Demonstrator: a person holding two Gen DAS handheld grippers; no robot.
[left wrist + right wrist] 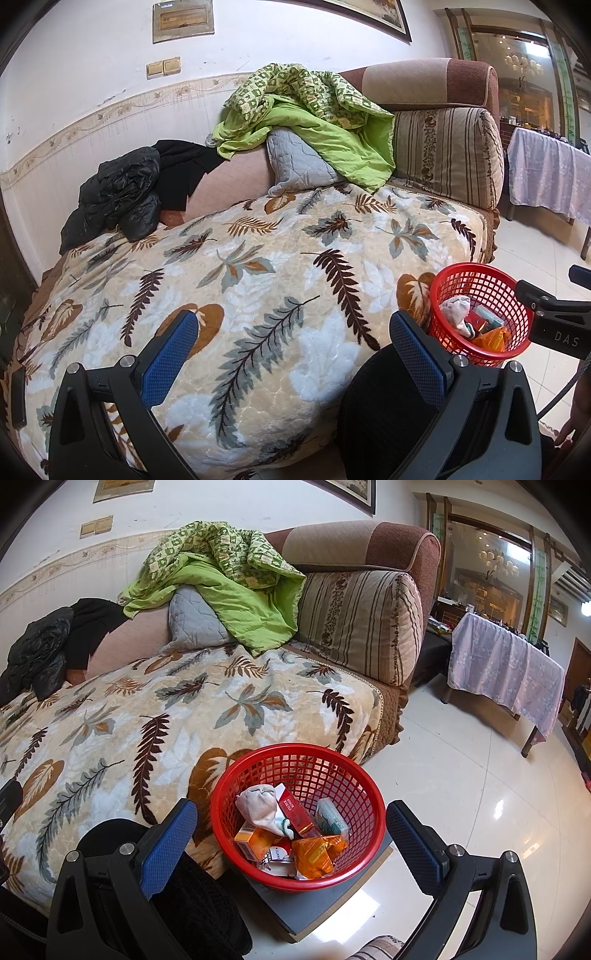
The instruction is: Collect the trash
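A red mesh basket (299, 812) stands on a grey board (314, 904) beside the sofa. It holds trash: a crumpled white tissue (256, 805), a red carton (297, 812), an orange box (255, 842), an orange wrapper (316, 854) and a pale green packet (332, 818). My right gripper (291, 834) is open and empty, its fingers on either side of the basket, above it. My left gripper (291, 350) is open and empty over the leaf-patterned blanket (240, 277). The basket (480, 314) shows at the right in the left wrist view.
On the sofa lie a green quilt (229, 579), a grey pillow (195, 624), a striped cushion (362, 624) and a black jacket (118, 192). A table with a lilac cloth (506, 668) stands at the right on the glossy tiled floor (461, 775).
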